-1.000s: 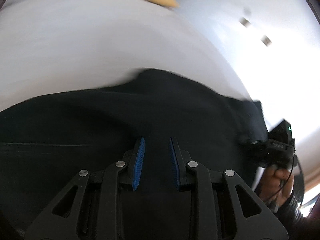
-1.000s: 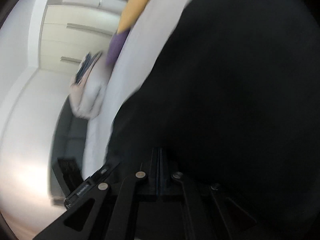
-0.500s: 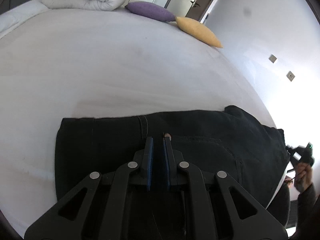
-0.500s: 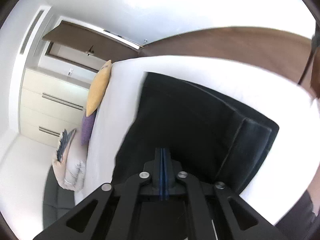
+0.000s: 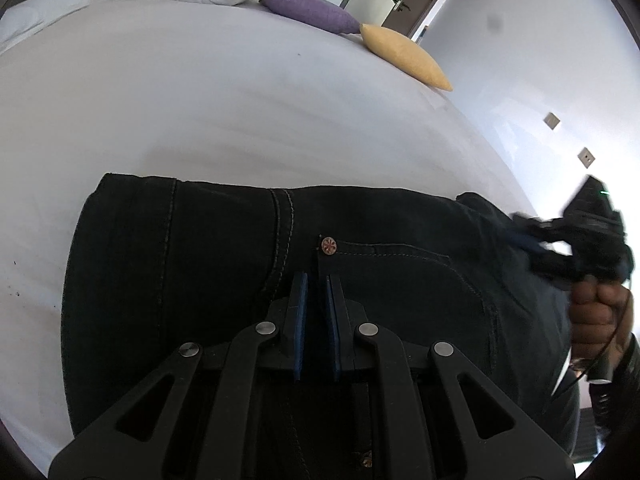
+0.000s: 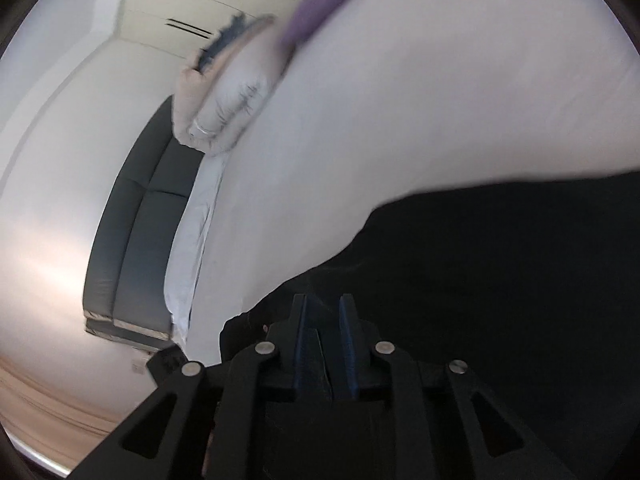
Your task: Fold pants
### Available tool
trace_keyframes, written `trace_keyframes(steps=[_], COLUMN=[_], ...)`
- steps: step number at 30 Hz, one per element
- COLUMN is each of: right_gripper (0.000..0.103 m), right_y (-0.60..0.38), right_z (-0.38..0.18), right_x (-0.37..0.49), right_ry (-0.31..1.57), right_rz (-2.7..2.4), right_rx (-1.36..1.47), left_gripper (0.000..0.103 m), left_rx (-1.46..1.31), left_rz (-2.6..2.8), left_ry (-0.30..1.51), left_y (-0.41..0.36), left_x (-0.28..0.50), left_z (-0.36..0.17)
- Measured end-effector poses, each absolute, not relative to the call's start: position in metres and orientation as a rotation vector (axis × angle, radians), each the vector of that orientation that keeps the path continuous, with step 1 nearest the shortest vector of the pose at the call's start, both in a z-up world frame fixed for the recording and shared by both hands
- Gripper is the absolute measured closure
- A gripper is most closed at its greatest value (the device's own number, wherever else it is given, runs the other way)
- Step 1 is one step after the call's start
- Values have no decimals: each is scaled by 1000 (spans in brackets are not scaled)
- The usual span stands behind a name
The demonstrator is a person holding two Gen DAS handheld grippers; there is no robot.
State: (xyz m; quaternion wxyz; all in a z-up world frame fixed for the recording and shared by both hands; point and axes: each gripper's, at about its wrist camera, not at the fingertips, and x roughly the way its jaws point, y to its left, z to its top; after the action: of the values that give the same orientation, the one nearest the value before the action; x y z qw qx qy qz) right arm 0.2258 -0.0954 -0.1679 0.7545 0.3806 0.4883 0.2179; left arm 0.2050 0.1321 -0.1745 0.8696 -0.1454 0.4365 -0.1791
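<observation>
Left wrist view: the black pants (image 5: 208, 264) are seen laid on the white bed (image 5: 240, 112), folded into a band whose long axis runs left to right across the frame. The left gripper (image 5: 316, 280) is held with its fingers narrow over the middle of the band, denim between them. The right gripper (image 5: 532, 244), at the band's right end, is seen with fingers opening over cloth.
</observation>
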Motion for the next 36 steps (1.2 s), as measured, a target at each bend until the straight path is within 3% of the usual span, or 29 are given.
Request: trace_keyframes(steps=[1,2,3,6,12,22,23,26,29,33,36], right_gripper=[84,100,103,103,103,103,90,88,78,74,73], right_y=[-94,-96,-100,-118,-257,-427,-432,-415,-383,-309,-275], right_z=[-181,-197,-205,-209,-212,-175,-168,-151,-136,-150,-182], right_x=[231,233,234,241,172,20,0,-23,-23,31,55], right_ry=[1086,1089,1076,985,753,464,481,420,440,598,739], right_rz=[448,421,426,383,77,-424,-535,-435,-262,30,89], right_rx=[842,881,932,998,1208,1177,1156,1156,1102,1073,1086], left_gripper=[92,92,92,92,92,92,92,92,92,92,92], left_rx=[-303,-306,-311,-315,-306,-271,-253,-199,-198,-217,-202], left_rz=[-375,-375,-378,-380,-375,-351,-342,-277,-335,-512,-620], left_ry=[910,910,911,909,906,892,890,905,849,862,941], left_y=[131,129,131,132,148,144,141,129,100,32,-24], left_x=[205,206,207,212,196,190,188,182,169,161,153], left_z=[-177,-177,-176,-180,-184,-176,-173,-155,-126,-118,-143])
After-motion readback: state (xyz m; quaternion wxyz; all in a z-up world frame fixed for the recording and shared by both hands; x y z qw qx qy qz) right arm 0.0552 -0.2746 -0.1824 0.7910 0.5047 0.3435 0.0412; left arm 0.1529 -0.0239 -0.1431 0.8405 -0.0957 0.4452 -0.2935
